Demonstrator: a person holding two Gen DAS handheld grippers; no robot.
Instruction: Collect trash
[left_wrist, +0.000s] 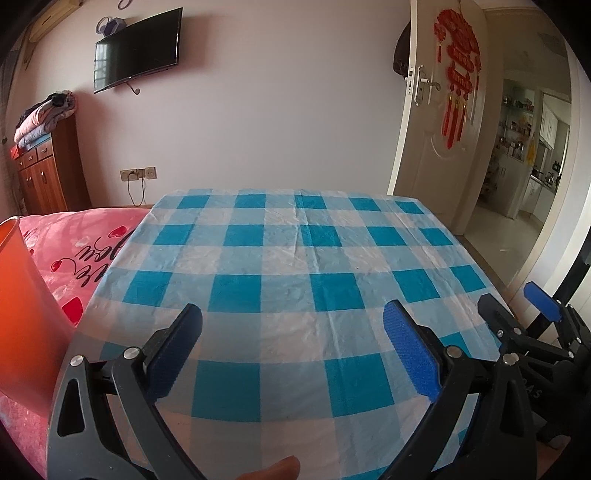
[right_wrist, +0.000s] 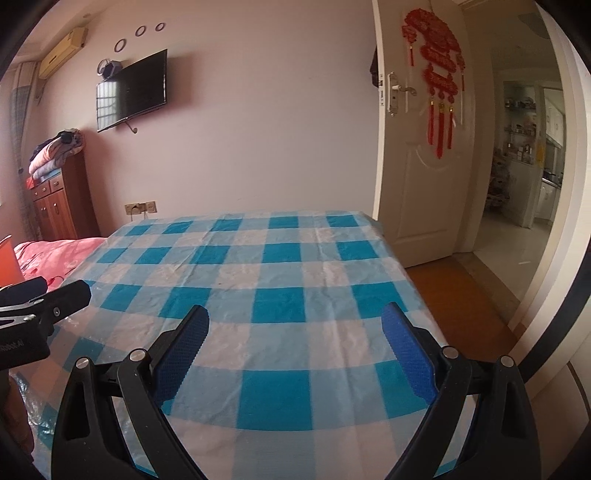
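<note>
Left tongs (left_wrist: 291, 325) and right tongs (right_wrist: 295, 325) side by side, spread wide (nothing gripped).

Soft, even daylight, slight pink cast. Brightest through the doorway (left_wrist: 532, 155) at right. Strong fisheye bending and dark vignette at corners. Near gripper fingers (right_wrist: 406, 354) slightly soft; tablecloth (left_wrist: 295, 258) sharp.
</note>
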